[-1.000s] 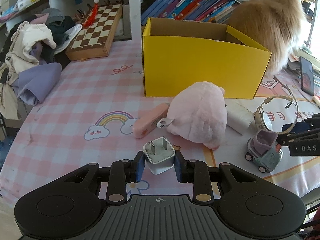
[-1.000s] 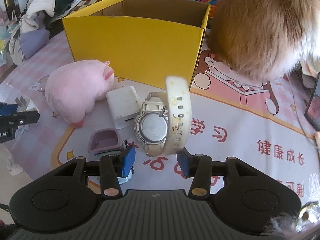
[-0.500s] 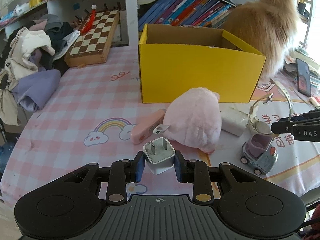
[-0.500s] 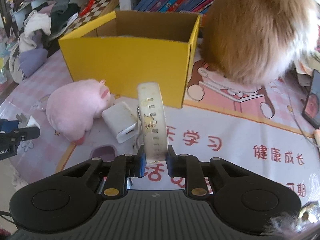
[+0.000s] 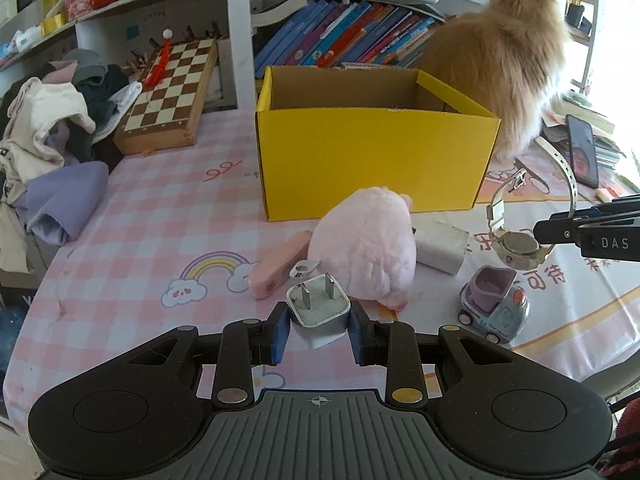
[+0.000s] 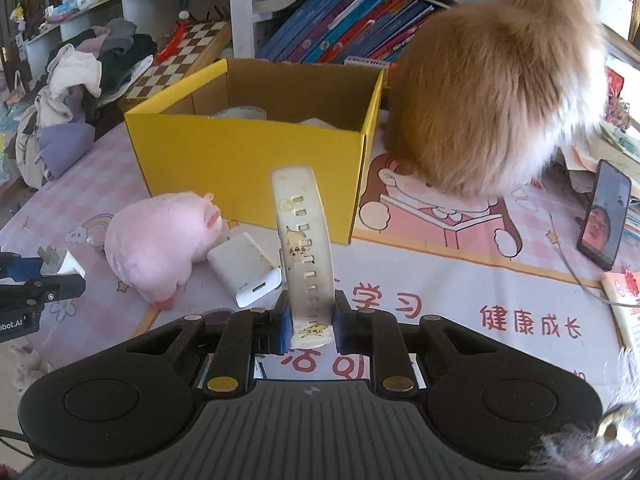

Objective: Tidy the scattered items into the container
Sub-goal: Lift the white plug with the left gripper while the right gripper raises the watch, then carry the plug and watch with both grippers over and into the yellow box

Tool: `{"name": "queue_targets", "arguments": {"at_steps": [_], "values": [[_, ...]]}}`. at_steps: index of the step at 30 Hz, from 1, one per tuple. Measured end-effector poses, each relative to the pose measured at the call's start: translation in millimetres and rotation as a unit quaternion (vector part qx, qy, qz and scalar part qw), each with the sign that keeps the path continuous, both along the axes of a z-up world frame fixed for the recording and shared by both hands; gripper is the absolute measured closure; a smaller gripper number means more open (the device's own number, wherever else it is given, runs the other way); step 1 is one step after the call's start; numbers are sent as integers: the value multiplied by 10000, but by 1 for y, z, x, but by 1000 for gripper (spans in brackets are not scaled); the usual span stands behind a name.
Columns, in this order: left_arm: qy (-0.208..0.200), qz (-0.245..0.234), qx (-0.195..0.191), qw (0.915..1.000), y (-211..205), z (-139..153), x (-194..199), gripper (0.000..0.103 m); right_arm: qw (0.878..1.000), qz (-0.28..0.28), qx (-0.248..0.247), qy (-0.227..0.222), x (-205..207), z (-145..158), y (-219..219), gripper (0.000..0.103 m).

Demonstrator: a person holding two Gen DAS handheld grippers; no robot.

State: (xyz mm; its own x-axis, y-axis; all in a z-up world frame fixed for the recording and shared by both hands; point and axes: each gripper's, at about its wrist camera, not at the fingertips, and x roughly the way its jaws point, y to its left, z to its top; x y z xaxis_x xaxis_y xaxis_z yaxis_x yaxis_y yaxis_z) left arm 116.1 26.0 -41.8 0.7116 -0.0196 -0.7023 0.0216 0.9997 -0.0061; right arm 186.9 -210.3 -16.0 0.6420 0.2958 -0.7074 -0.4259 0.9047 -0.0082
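Observation:
An open yellow cardboard box stands mid-table; it also shows in the right wrist view. My left gripper is shut on a white plug adapter, held above the table in front of the box. My right gripper is shut on the strap of a white wristwatch, lifted above the table; the watch hangs at the right in the left wrist view. On the table lie a pink plush pig, a white charger block, a pink case and a toy car.
A fluffy orange cat sits right behind the box. A phone leans at the right. A chessboard and a heap of clothes lie at the left. Books fill the shelf behind.
My right gripper closed on the watch strap and lifted the watch off the table. Both grippers have risen, the left still holding the plug adapter.

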Motion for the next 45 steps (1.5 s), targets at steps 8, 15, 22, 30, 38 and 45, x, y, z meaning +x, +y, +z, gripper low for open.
{"name": "queue_targets", "arguments": {"at_steps": [8, 15, 22, 30, 38, 45], "values": [[-105, -144, -28, 9998, 1, 7, -5, 74, 9998, -204, 45, -22, -7, 4, -4, 85], [-124, -250, -101, 9996, 4, 11, -8, 74, 9996, -241, 42, -105, -15, 12, -5, 85], [-312, -342, -120, 9989, 7, 26, -12, 74, 9995, -234, 56, -215, -23, 21, -5, 85], [-578, -481, -227, 9969, 9, 47, -12, 74, 9984, -265, 177, -460, -21, 45, -8, 85], [-881, -649, -308, 9935, 8, 67, -9, 74, 9969, -145, 308, -713, -21, 70, -3, 85], [-1172, -835, -313, 9891, 8, 87, 1, 74, 9948, 161, 326, -948, -17, 91, 12, 85]]}}
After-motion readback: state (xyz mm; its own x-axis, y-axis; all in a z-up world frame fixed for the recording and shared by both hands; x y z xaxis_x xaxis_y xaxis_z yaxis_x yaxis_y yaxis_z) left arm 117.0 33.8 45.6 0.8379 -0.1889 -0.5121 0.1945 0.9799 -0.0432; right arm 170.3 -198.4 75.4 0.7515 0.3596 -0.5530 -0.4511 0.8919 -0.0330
